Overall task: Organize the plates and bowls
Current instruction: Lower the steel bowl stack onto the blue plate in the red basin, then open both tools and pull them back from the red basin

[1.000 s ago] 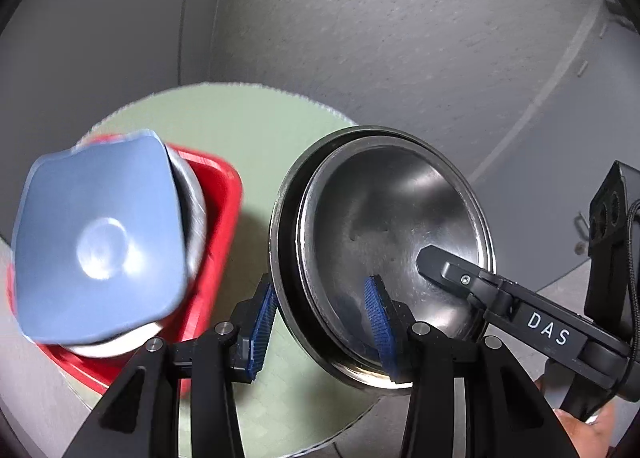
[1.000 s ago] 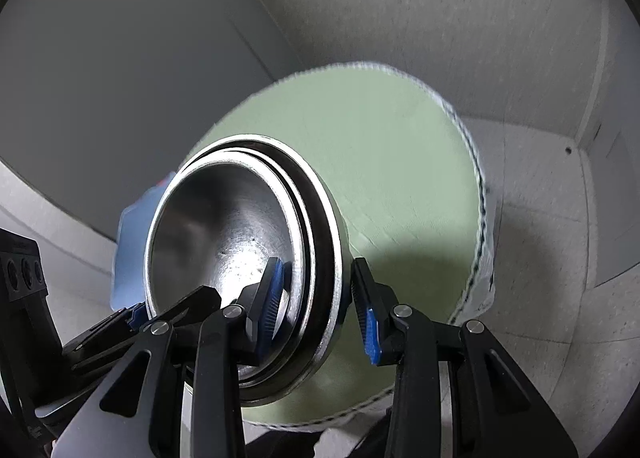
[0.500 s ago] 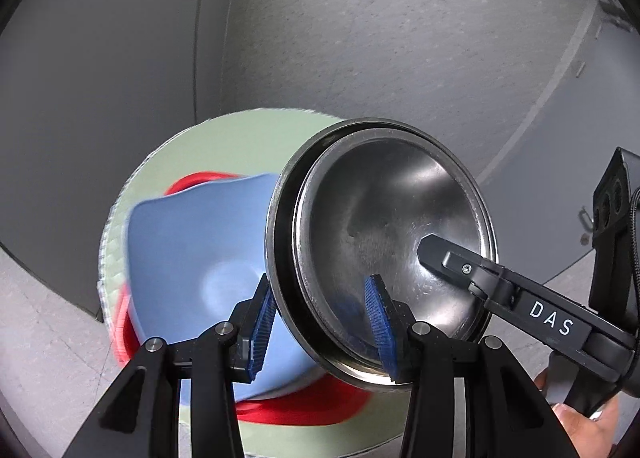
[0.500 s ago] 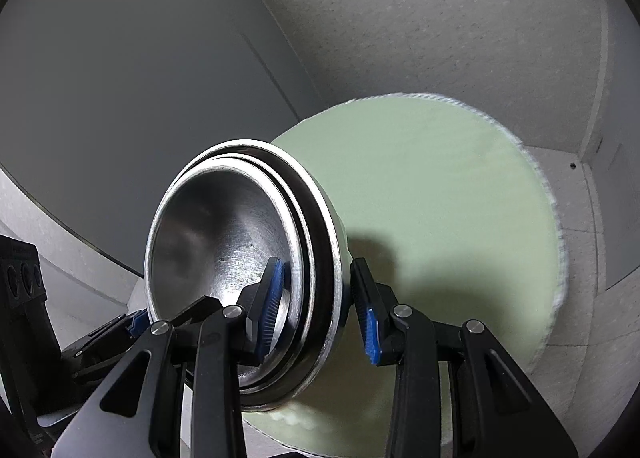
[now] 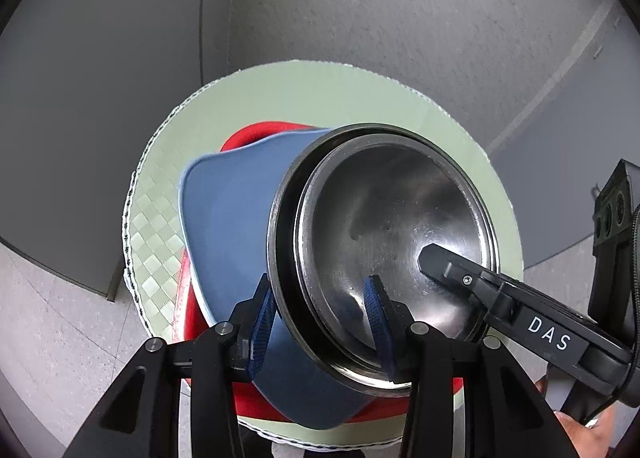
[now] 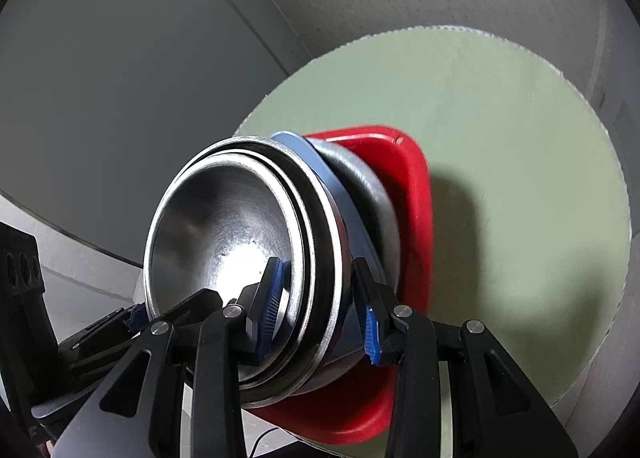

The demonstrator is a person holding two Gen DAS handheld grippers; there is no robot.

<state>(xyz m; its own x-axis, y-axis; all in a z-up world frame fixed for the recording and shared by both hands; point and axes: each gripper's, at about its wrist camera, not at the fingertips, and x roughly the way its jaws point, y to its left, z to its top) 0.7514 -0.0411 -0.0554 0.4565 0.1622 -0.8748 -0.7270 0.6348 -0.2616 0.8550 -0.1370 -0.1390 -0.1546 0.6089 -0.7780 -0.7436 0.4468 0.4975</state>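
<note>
Silver bowls (image 5: pixel 384 225), blue plate (image 5: pixel 228 217), red tray (image 6: pixel 408 177)

The steel bowls (image 5: pixel 384 258) hide much of the blue plate (image 5: pixel 224 217) and red tray (image 6: pixel 416 193); the worktop's (image 6: pixel 520 117) near edge is cut off.

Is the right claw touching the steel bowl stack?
Touching. The right wrist view shows the right claw with both blue pads clamped against the steel bowl stack's rim.

Left hand-held gripper (image 5: pixel 320 322): black plastic fingers, ribbed blue pads (image 5: pixel 260 322), silver screws. Right hand-held gripper (image 6: pixel 320 310): same build, white "DAS" lettering, black cable.
</note>
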